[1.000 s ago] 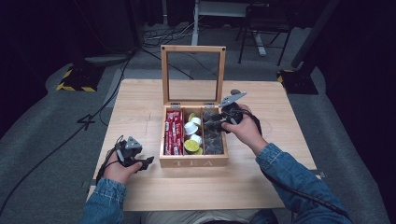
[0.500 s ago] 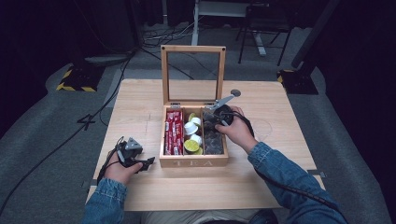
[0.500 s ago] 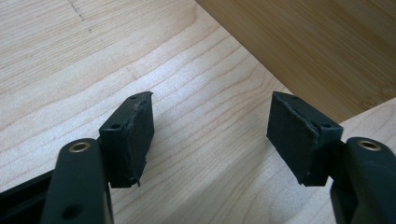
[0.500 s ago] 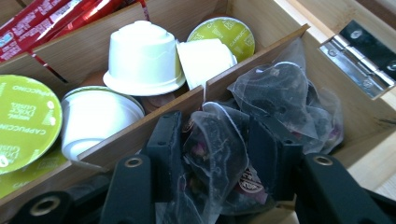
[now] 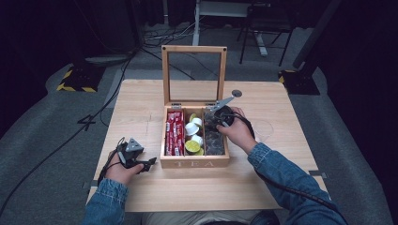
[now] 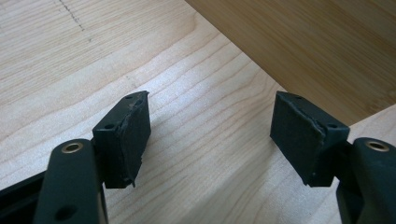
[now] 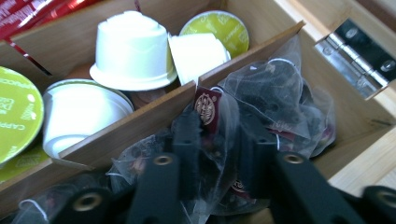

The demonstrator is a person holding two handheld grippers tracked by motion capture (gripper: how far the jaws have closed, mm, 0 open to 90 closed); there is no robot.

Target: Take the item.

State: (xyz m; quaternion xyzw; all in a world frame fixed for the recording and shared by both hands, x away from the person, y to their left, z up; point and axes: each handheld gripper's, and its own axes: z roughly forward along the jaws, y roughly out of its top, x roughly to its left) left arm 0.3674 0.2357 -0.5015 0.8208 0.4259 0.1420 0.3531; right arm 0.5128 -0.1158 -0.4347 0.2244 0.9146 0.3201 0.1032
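Tea bag (image 7: 212,122), clear mesh with a dark red tag, sits in the right-hand compartment of the wooden tea box (image 5: 195,162); right gripper (image 7: 219,154) has just been closing and its jaws now pinch the bag from both sides. Table (image 5: 141,108): pale wood, on grey carpet in a dark room, cables trailing behind. Box lid stands upright at the back. Middle compartment: white and green capsules (image 7: 130,49) just beyond the divider. Left compartment: red sachets (image 5: 174,133). Left gripper (image 6: 210,126) rests on the table beside the box, jaws apart and just been widening, nothing between them.
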